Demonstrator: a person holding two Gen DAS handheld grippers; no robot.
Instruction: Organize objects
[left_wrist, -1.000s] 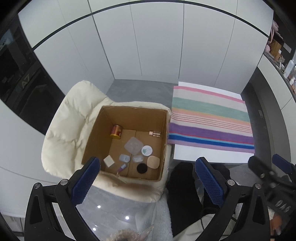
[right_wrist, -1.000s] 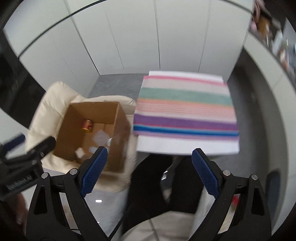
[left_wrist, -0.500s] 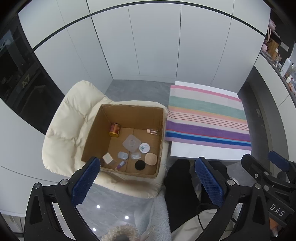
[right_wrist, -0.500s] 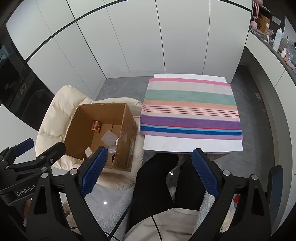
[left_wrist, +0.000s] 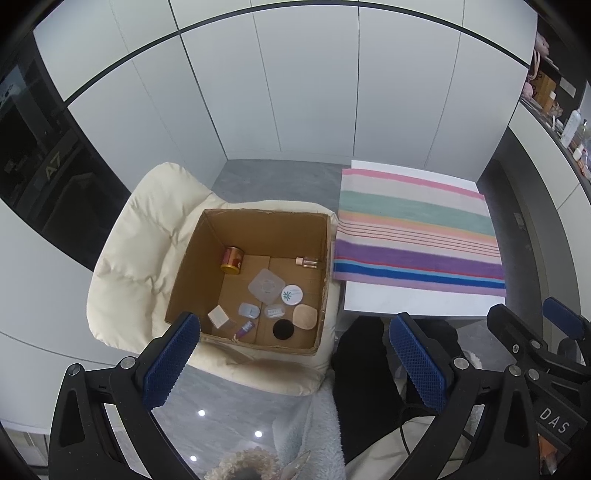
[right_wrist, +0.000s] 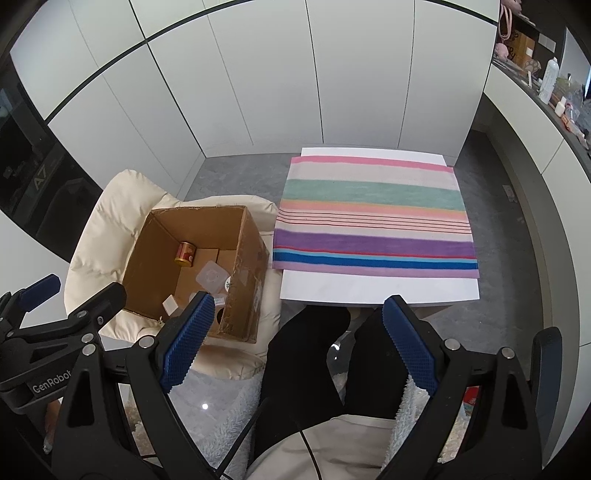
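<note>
An open cardboard box (left_wrist: 258, 229) sits on a cream padded chair (left_wrist: 147, 236). Inside lie a red-gold tin (left_wrist: 232, 259), a clear square lid (left_wrist: 266, 285), a white round jar (left_wrist: 291, 294), a small glass vial (left_wrist: 307, 262), a beige compact (left_wrist: 305, 316), a black disc (left_wrist: 283, 329) and several small items. My left gripper (left_wrist: 295, 354) is open and empty, high above the box's near edge. My right gripper (right_wrist: 295, 332) is open and empty, above the person's legs. The box (right_wrist: 243, 251) also shows in the right wrist view.
A white table (right_wrist: 376, 290) with a striped towel (right_wrist: 373, 218) stands right of the chair. White cupboard doors (right_wrist: 295, 74) close off the back. A counter with bottles (right_wrist: 550, 81) runs along the right. The person's black-clad legs (right_wrist: 306, 362) are below the grippers.
Both grippers have risen and pulled back, so the box and table look smaller. The right wrist view has steadied and swung slightly left. Both jaws stay open.
</note>
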